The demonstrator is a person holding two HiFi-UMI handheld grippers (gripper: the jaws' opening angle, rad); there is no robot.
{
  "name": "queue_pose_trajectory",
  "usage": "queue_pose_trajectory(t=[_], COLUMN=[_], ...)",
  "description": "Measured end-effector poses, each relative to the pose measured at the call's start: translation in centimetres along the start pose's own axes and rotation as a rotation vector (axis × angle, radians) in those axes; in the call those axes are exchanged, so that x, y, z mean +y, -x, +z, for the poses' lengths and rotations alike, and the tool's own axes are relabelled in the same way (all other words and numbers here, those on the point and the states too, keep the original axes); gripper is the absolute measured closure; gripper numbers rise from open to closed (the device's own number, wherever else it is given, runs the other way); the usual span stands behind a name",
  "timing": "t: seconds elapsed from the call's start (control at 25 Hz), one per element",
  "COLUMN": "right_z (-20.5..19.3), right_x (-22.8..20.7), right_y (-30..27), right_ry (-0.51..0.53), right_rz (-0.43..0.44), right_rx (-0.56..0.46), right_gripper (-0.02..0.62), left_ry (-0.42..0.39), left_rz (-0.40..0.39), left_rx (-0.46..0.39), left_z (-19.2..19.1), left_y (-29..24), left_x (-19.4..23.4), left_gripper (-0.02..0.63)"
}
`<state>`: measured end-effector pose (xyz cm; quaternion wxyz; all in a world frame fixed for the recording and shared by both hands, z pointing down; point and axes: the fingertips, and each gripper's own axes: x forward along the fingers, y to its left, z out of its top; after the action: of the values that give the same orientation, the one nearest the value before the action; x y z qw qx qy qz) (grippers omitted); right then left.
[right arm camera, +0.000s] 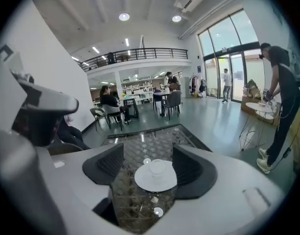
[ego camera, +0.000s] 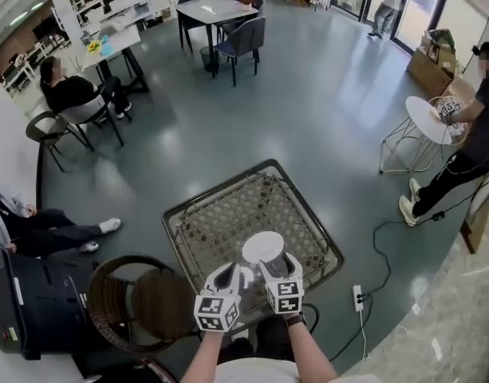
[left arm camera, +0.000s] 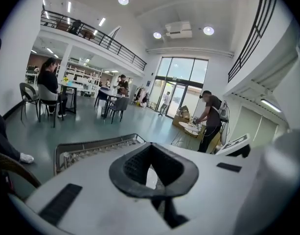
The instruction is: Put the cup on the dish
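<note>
Our right claw (right arm camera: 148, 151) is standing with its jaws wide apart, and nothing is sitting between its dark pads (right arm camera: 108, 163). We are seeing straight through the gap to the cup (right arm camera: 157, 168), which is sitting upright in the middle of the dish (right arm camera: 142, 179), low in the centre of the right gripper view. The claw is hanging clear of both.

Our left claw (left arm camera: 150, 148) is showing its jaws drawn together at the tips, with only a narrow slit behind them and nothing clamped there. In the head view both claws are hovering side by side at the bottom centre of the frame, the left claw (ego camera: 226, 278) just beside the right claw (ego camera: 278, 266), each carrying its marker cube.

Just above them in that frame the white dish (ego camera: 263, 246) is resting on the glass tabletop (ego camera: 220, 222), near its lower edge, with a woven lattice showing under the glass.

To the lower left of the tabletop a round wicker chair (ego camera: 132, 302) is standing close by. To the lower right a power strip (ego camera: 357, 297) is lying on the grey floor (ego camera: 324, 110), its cable running off to the right. At the right edge of the frame a person (ego camera: 467, 150) is bending over a small white round table (ego camera: 431, 122), well apart from the tabletop.
</note>
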<state>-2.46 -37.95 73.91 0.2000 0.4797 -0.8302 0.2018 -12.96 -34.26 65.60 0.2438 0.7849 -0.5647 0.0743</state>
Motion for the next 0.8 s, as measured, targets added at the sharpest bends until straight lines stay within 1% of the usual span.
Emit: queue_pose_trajectory(t=[0.08,0.2,0.24,0.32,0.4,0.48,0.6,0.68,0.8], right_z=[3.8,9.7,11.6,15.2,18.0,19.7,20.7,20.8,20.3], right_x=[1.8,4.3,4.9,6.1,7.5,8.9,10.9,11.7,12.1], right_y=[2.5,5.4,6.5,8.9,11.0,12.6,14.6,15.6,16.5], right_ry=[0.039,0.143,0.161,0.169,0.173,0.181,0.185,0.186,0.191], right_rz=[0.01,0.032,0.036,0.045,0.058,0.067,0.075,0.071,0.033], right_rx=[-0.06,-0.174,-0.222,-0.323,-0.407,-0.468,-0.529,-0.552,-0.549], right_gripper=[0.322,0.399,0.426,0.46,0.495,0.538,0.589,0.595,0.597], left_ry=[-0.019,-0.086,-0.102,-0.111,-0.135,-0.173,-0.201,-0.206,-0.212], left_rz=[0.003,-0.026,-0.035,-0.043,-0.034,-0.022,-0.029,-0.042,-0.058], left_rx=[-0.054,-0.119,-0.141,-0.188,-0.229,-0.264,-0.311,-0.335,-0.349], left_z=[2.3,5.4,6.4,8.4,10.3,12.0,13.7,14.3,14.4], left_y=[1.3,2.5,2.9,3.8,4.9,6.0,7.8,8.7,9.5], left_x=[-0.3,-1.4,-1.9,-2.7,-3.2,-3.2,-3.4,-3.7,-4.1], left_gripper=[0.603,0.603,0.603,0.603,0.603,0.603,0.603,0.603,0.603])
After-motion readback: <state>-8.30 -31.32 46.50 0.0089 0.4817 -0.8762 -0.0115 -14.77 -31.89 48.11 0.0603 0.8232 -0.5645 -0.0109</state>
